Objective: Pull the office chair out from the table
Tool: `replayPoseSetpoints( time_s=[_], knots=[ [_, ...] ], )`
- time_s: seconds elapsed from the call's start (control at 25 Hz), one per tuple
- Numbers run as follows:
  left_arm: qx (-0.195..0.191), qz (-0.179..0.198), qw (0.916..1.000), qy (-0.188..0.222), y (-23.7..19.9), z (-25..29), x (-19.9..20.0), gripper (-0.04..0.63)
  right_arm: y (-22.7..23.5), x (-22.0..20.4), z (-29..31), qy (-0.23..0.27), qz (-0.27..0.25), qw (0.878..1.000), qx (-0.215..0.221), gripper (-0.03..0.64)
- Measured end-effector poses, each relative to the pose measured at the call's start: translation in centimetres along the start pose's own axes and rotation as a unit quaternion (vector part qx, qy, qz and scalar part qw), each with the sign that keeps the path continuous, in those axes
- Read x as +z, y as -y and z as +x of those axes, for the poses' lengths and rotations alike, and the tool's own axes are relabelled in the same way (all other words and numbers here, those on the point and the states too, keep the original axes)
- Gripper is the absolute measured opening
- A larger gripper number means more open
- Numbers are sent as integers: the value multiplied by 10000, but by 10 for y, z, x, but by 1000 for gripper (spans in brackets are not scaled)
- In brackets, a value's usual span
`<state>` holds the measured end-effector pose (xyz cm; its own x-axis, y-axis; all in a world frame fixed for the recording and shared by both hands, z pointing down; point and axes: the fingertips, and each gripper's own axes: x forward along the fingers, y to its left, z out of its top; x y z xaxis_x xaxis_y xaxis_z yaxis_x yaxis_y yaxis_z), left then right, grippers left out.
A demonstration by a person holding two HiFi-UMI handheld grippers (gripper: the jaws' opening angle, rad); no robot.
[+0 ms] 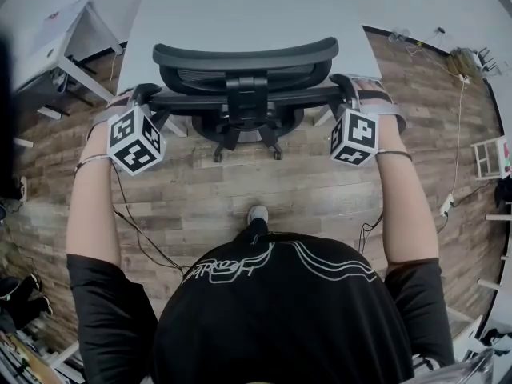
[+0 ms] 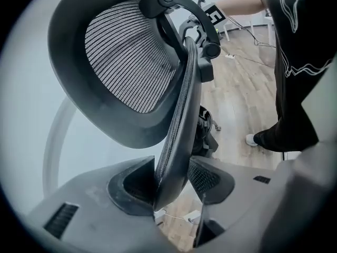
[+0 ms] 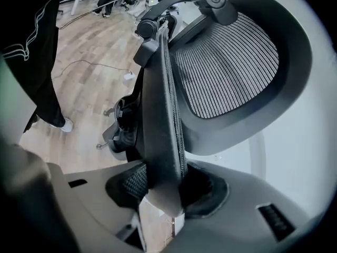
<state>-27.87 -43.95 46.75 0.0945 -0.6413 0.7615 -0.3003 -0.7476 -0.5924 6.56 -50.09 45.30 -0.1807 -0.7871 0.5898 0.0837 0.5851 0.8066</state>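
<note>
Far left: a small white side table stands on the wood floor, well apart from the chair.
Left gripper: it is at the left side edge of the backrest. In the left gripper view the jaws are closed on this edge, and the black frame and mesh sit between both pads.
Left cube: black-and-white square markers only, no letters.
Office chair: it is at the centre, at the near edge of the grey table. The star base stands on the floor just on the person's side of the table edge. The seat is hidden behind the backrest.
Direction: the chair's back faces the person and its front points to the table.
Long axis: the headrest and the backrest top run left to right in the head view, approx. parallel to the table edge.
Right gripper: it is at the right side edge of the backrest. In the right gripper view the jaws are clamped on the frame edge.
Right cube: same kind of markers.
Person: one shoe is on the floor behind the chair. The black shirt has a white line print with some letters, too warped to read for sure.
Far right: a cable lies along the floor, and a white rack is at the picture's edge.
</note>
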Motion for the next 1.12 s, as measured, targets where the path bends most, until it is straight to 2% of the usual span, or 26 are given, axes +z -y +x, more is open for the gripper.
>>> replayPoseSetpoints(
  time_s=[0.44,0.72,1.12],
  knots=[
    [-96,-242,9996,-70,6,-25,3,193,2,2,-26,93,58,9998,177,192],
    [221,-338,9991,-129,78,-67,4,195,-52,0,-82,162,62,9998,18,192],
    [243,-449,9985,-211,140,-112,8,195,-92,-5,-134,181,71,9998,7,192]
  ],
)
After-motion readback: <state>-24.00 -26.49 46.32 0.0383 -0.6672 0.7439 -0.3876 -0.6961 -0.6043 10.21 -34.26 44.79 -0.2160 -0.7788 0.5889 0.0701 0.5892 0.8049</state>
